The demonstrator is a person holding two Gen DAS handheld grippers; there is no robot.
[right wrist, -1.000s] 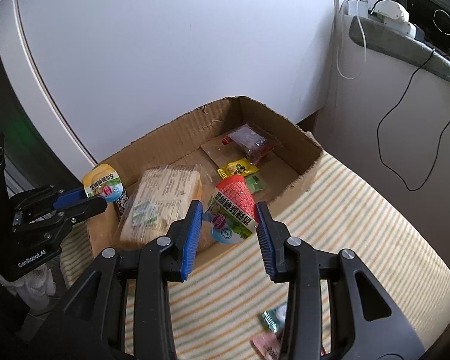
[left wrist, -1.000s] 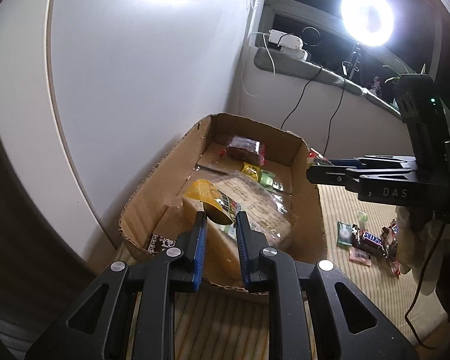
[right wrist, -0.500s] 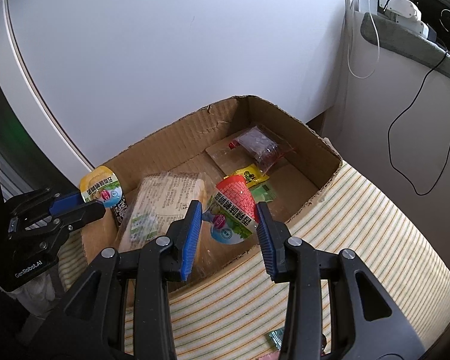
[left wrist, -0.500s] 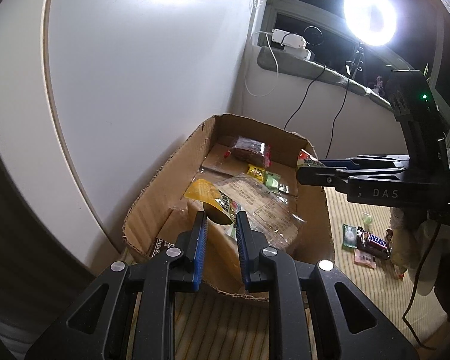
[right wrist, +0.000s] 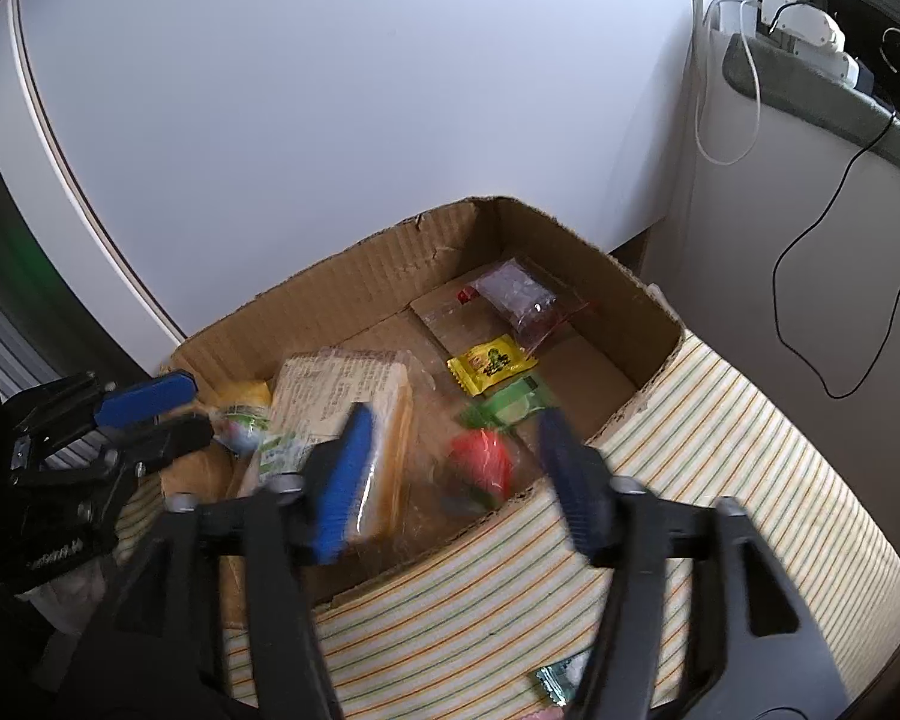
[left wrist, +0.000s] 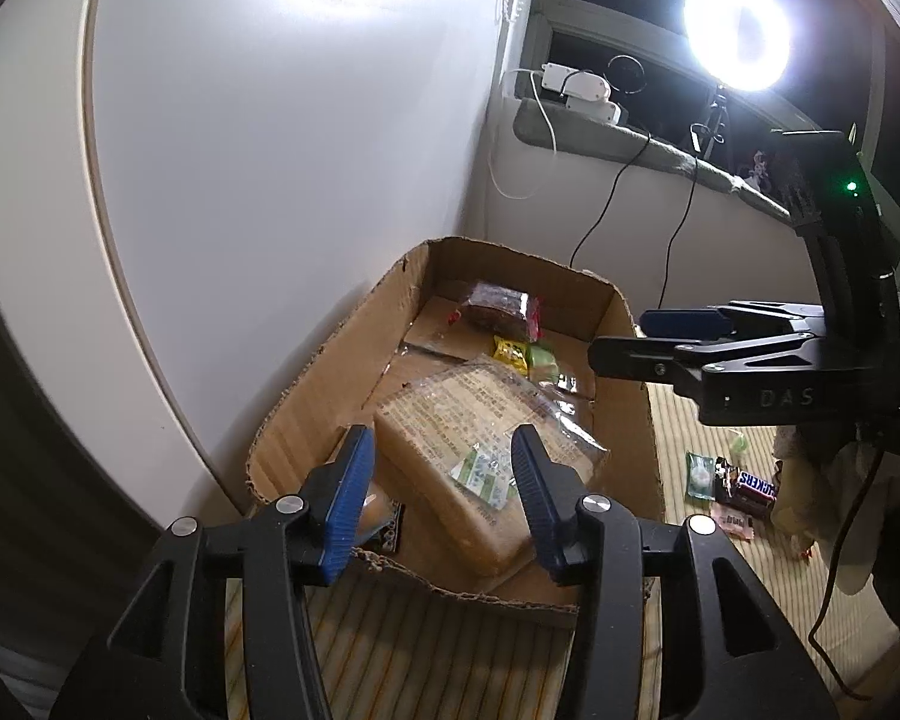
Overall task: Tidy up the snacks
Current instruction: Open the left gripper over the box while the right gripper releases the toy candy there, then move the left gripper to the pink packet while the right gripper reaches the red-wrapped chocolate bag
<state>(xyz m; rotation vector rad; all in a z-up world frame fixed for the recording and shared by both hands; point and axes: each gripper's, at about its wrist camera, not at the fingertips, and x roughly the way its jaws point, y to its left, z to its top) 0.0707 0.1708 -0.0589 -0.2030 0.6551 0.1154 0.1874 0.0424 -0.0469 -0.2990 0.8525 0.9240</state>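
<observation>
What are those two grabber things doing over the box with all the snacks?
A person is sorting snacks into a cardboard box. Both tools are over it with jaws opening: the right tool has a red packet loose between them, dropping into the box, and the left tool is letting go of a small round-lidded cup at the box's near corner. A big bread pack already lies inside. More candy, including a Snickers bar, waits on the striped mat.
</observation>
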